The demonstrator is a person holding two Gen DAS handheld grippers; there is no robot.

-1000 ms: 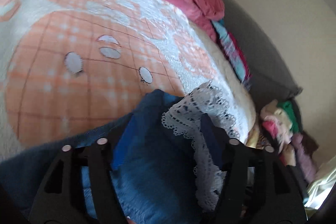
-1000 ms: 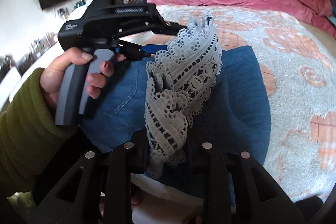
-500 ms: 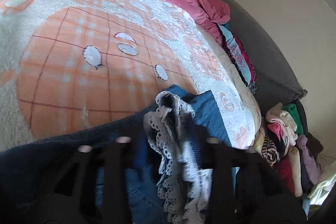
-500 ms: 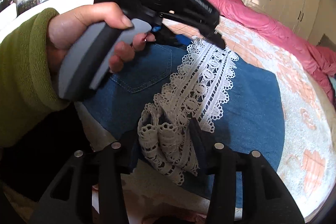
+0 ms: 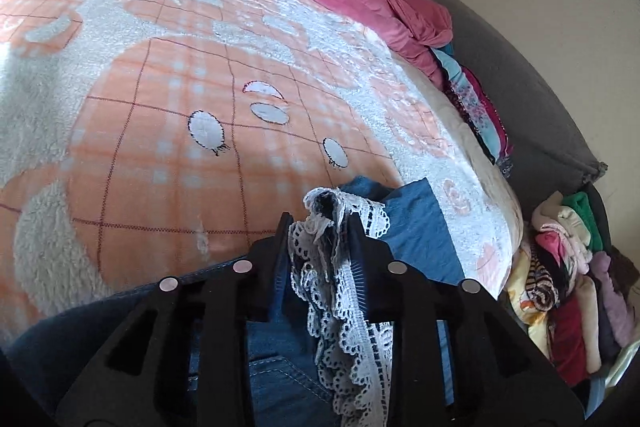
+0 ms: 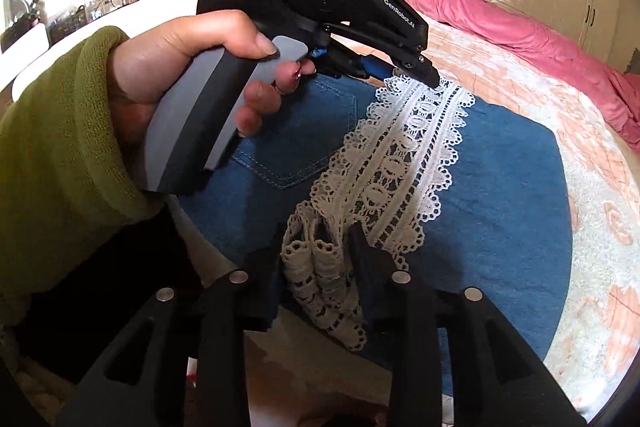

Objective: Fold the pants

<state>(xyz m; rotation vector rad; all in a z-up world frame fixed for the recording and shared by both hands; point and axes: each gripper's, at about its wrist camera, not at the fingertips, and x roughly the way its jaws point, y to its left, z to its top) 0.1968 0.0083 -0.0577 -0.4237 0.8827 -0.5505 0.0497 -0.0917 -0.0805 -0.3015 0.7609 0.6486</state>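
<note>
Left gripper and right gripper, jaws narrow, each pinch the lace hem of blue pants lying on a blanket.

Matt blue denim pants, openwork white lace trim, fluffy fleece blanket.

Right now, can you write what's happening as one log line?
left gripper: shut on lace | right gripper: shut on lace | lace: over jeans

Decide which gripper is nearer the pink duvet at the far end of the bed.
Left. The left gripper grips the lace hem further up the bed, toward the pink duvet; the right gripper grips it at the bed's near edge.
</note>
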